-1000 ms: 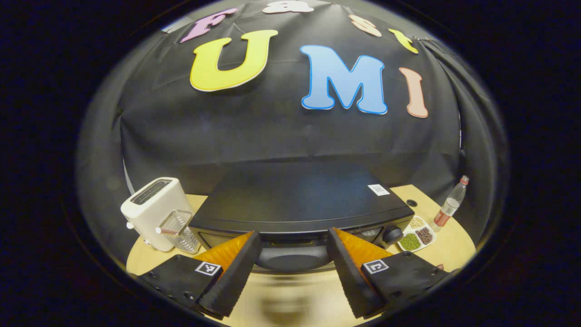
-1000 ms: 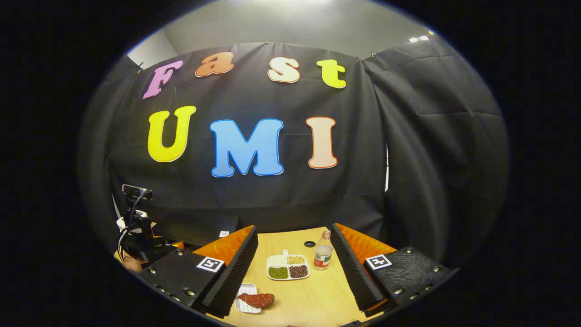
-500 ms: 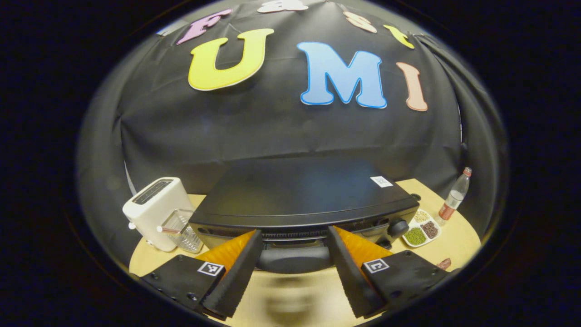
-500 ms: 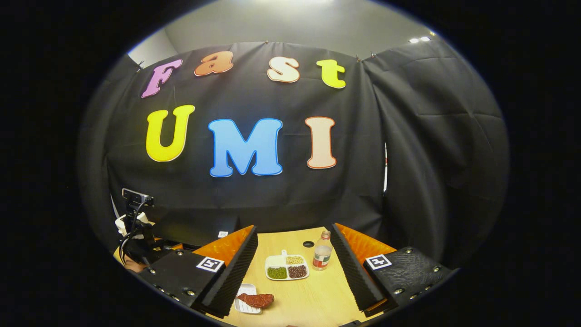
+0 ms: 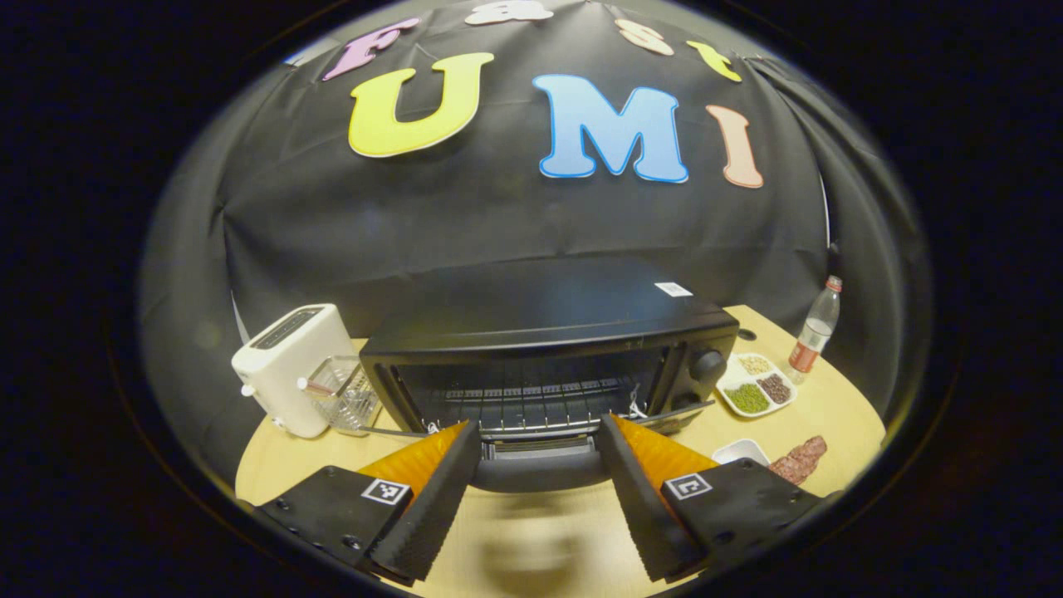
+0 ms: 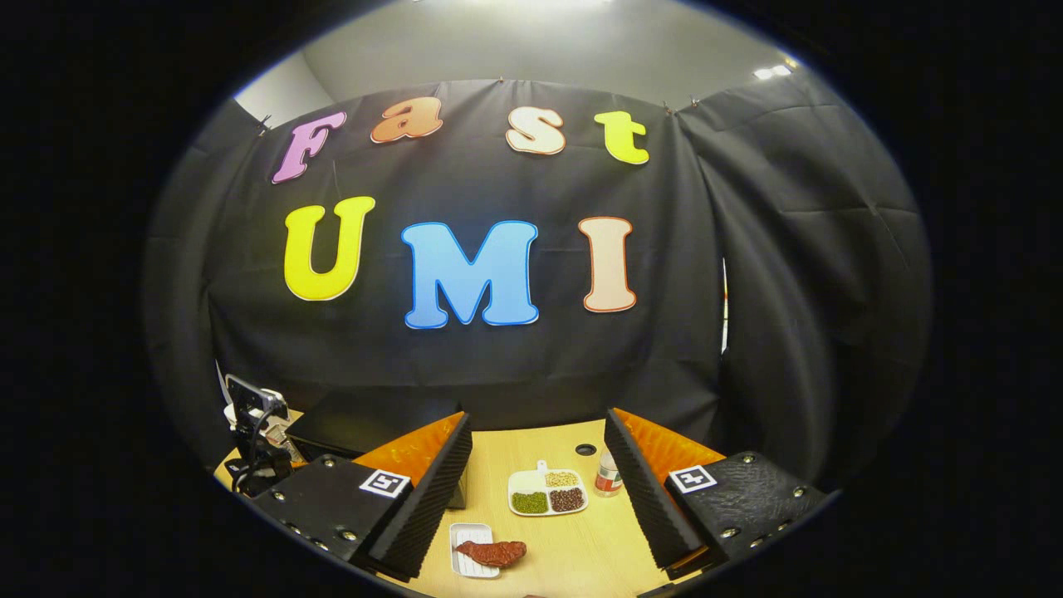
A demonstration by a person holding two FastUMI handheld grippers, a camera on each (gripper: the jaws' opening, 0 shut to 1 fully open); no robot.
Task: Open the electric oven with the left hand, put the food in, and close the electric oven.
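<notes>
My left claw (image 5: 538, 465) sits wide open around the oven (image 5: 548, 349) door handle (image 5: 538, 469); the handle lies between my fingers, and neither finger presses on it that I can see. The door (image 5: 531, 436) hangs well down, and the wire rack (image 5: 531, 399) shows inside. The oven stands mid-counter (image 5: 515, 556), a toaster (image 5: 291, 378) to its left.

My right claw (image 6: 538, 498) hovers open and empty over the near right of the counter. The food (image 6: 492, 552), a dark red slab, lies on a small white tray (image 6: 465, 540) just below it, near the snack dish (image 6: 548, 492) and bottle (image 6: 610, 477).

I judge the food light, soft and maybe slick, so I'd pinch it across its narrow middle, gently. The tray is shallow and may slide if nudged. The door looks stiff and hinged low, so its handle centre is the place to grip for closing.
</notes>
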